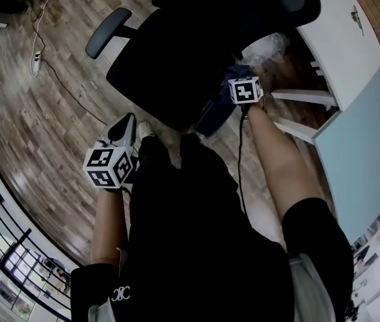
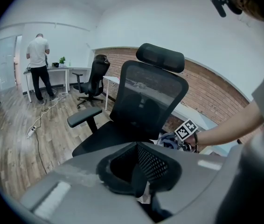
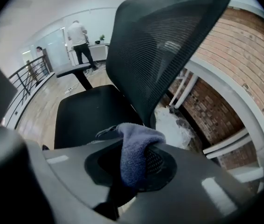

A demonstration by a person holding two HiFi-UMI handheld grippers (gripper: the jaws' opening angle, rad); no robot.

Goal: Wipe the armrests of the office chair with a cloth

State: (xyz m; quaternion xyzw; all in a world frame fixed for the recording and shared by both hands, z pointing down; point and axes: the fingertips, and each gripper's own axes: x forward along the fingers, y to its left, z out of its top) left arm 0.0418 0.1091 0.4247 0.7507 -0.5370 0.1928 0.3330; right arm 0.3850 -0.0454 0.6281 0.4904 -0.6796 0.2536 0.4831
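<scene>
The black office chair (image 1: 176,52) stands in front of me, its mesh back (image 3: 169,45) upright. Its grey left armrest (image 1: 107,32) sticks out free, also seen in the left gripper view (image 2: 84,116). My right gripper (image 1: 238,79) is shut on a blue-grey cloth (image 3: 136,155) and holds it down at the chair's right armrest (image 1: 214,113). From the left gripper view the cloth (image 2: 169,140) shows beside the marker cube (image 2: 186,129). My left gripper (image 1: 124,127) hangs by my leg, away from the chair, jaws shut with nothing in them.
A white desk (image 1: 341,19) with a light blue panel (image 1: 358,153) runs along the right, a brick wall behind it. A plastic bag (image 1: 267,45) lies under the desk. A power strip and cable (image 1: 37,59) lie on the wooden floor. A person (image 2: 38,64) and another chair (image 2: 94,78) are far back.
</scene>
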